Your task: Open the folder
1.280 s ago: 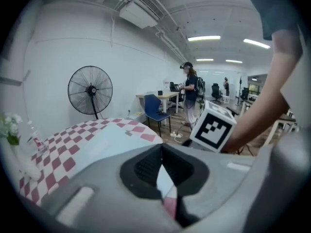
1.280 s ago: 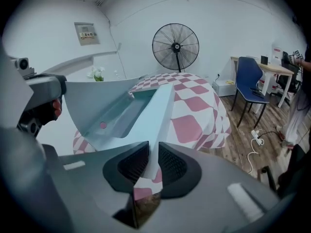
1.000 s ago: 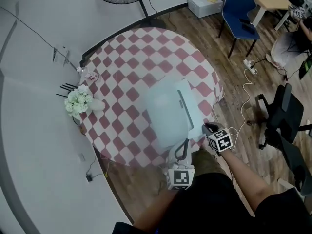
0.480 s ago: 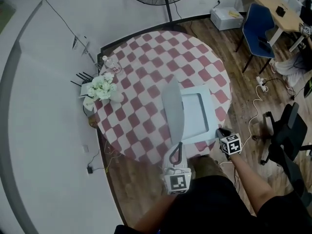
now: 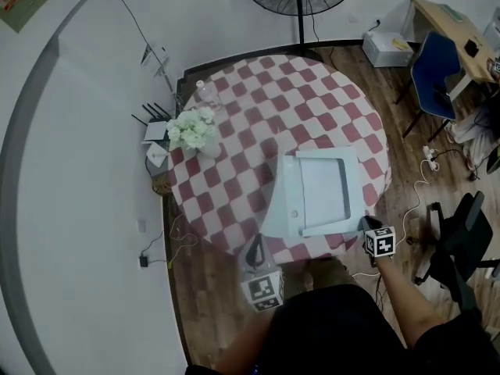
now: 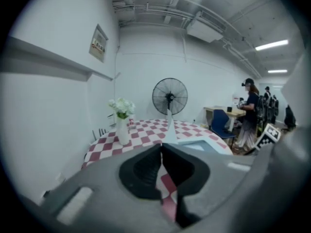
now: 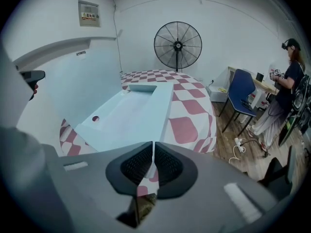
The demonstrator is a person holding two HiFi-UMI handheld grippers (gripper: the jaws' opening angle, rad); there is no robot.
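The folder point(image 5: 326, 190) lies on the checked table point(image 5: 234, 151), directly ahead of the right gripper point(image 5: 367, 224) and ahead and to the right of the left gripper point(image 5: 253, 250). Its cover point(image 5: 281, 198) is raised on the side nearer the left gripper and is seen almost edge-on from that gripper, so it is judged to stand near upright, not laid flat. The left gripper's jaws are pressed together with nothing between them, and it is held clear of the cover, off the near table edge. The right gripper's jaws are also pressed together, right at the folder's near corner, which appears to be nipped between them. The chief risk is judged to be that the unsupported cover tips back toward the right gripper and falls shut, since nothing is seen to hold it. If it is pushed over with closed jaws, it may be struck too hard and the whole folder dragged sideways. A pull at the nipped corner could slide the folder off the table edge beside the right gripper. The vase of flowers point(image 5: 194, 129) stands far ahead of the left gripper and is thought unlikely to be reached.
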